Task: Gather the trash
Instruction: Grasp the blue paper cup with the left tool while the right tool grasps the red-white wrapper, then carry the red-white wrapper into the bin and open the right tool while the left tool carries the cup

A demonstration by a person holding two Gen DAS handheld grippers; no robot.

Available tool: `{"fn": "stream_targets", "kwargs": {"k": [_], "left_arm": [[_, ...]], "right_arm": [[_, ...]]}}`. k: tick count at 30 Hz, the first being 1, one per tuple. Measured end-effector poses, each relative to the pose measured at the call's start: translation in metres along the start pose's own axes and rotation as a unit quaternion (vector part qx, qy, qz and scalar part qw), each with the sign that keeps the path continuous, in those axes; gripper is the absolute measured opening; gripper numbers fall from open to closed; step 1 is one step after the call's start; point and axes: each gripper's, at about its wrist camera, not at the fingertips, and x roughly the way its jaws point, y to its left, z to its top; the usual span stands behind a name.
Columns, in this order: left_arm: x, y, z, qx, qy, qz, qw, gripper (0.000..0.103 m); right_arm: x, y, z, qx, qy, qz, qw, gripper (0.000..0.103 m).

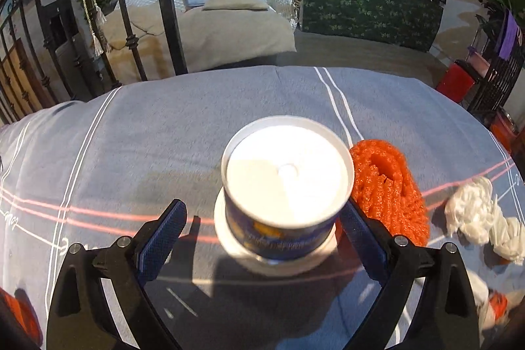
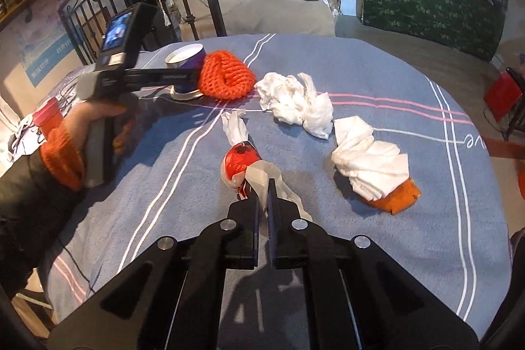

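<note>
1. Step in hand: the right hand-held gripper (image 2: 263, 186) is clamped tight on the white tail of a red-and-white plastic wrapper (image 2: 242, 164) lying on the bench (image 2: 393, 71); the pickup looks made, the lift not yet done.
2. The left hand-held gripper (image 1: 262, 218) stands wide around the paper cup (image 1: 285, 182), pads apart from its wall; the cup stands upright on a white lid or saucer.
3. Relative to the cup: an orange knitted piece (image 1: 387, 189) touches its right side; crumpled tissues (image 2: 295, 104) lie further right, and a tissue over an orange scrap (image 2: 370, 166) beyond.
4. Next, I judge: lift the wrapper and drop it into the cup; the left jaws must close to steady it.
5. Writing: the cup's blue label is blurred, unreadable.
</note>
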Motion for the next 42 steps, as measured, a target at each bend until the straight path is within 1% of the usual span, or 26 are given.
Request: {"fn": "stream_targets", "kwargs": {"k": [2, 3, 4, 5, 9, 14, 17, 21, 25, 27, 32, 37, 42], "left_arm": [[0.001, -0.001, 0.003, -0.007, -0.008, -0.001, 0.9999, 0.091], [0.001, 0.000, 0.005, -0.014, -0.014, -0.005, 0.9998, 0.081], [0.001, 0.000, 0.006, -0.018, -0.014, -0.011, 0.9997, 0.074], [0.002, -0.002, 0.006, -0.019, -0.009, -0.012, 0.9997, 0.071], [-0.008, -0.005, 0.003, -0.027, -0.024, -0.009, 0.9993, 0.070], [-0.039, 0.001, -0.009, -0.050, -0.043, -0.002, 0.9978, 0.070], [-0.068, 0.002, -0.028, -0.054, -0.058, 0.003, 0.9968, 0.070], [-0.103, -0.006, -0.053, -0.065, -0.064, -0.014, 0.9957, 0.070], [-0.134, -0.031, -0.077, -0.057, -0.068, -0.041, 0.9952, 0.070], [-0.145, -0.046, -0.085, -0.052, -0.073, -0.057, 0.9944, 0.070], [-0.169, -0.093, -0.103, -0.021, -0.078, -0.100, 0.9916, 0.070], [-0.182, -0.144, -0.112, 0.014, -0.080, -0.149, 0.9855, 0.070], [-0.189, -0.194, -0.121, 0.057, -0.080, -0.194, 0.9760, 0.070]], "right_arm": [[-0.002, 0.000, -0.004, 0.005, 0.000, 0.000, 1.000, 0.005], [-0.002, -0.001, -0.006, 0.009, 0.000, 0.000, 1.000, 0.005], [-0.004, -0.002, -0.008, 0.013, 0.001, 0.000, 1.000, 0.005], [-0.004, -0.003, -0.009, 0.016, 0.002, 0.001, 1.000, 0.005], [-0.011, -0.006, -0.013, 0.024, -0.008, -0.001, 1.000, 0.005], [-0.025, -0.007, -0.015, 0.028, -0.025, 0.003, 0.999, 0.005], [-0.035, -0.006, -0.020, 0.029, -0.034, 0.005, 0.999, 0.005], [-0.052, -0.008, -0.031, 0.037, -0.046, 0.005, 0.998, 0.005], [-0.072, -0.013, -0.046, 0.048, -0.062, -0.003, 0.997, 0.005], [-0.086, -0.019, -0.057, 0.055, -0.073, -0.014, 0.996, 0.005], [-0.121, -0.040, -0.088, 0.084, -0.093, -0.045, 0.991, 0.005], [-0.154, -0.067, -0.117, 0.114, -0.108, -0.089, 0.984, 0.005], [-0.189, -0.103, -0.147, 0.159, -0.123, -0.138, 0.970, 0.005]]}}
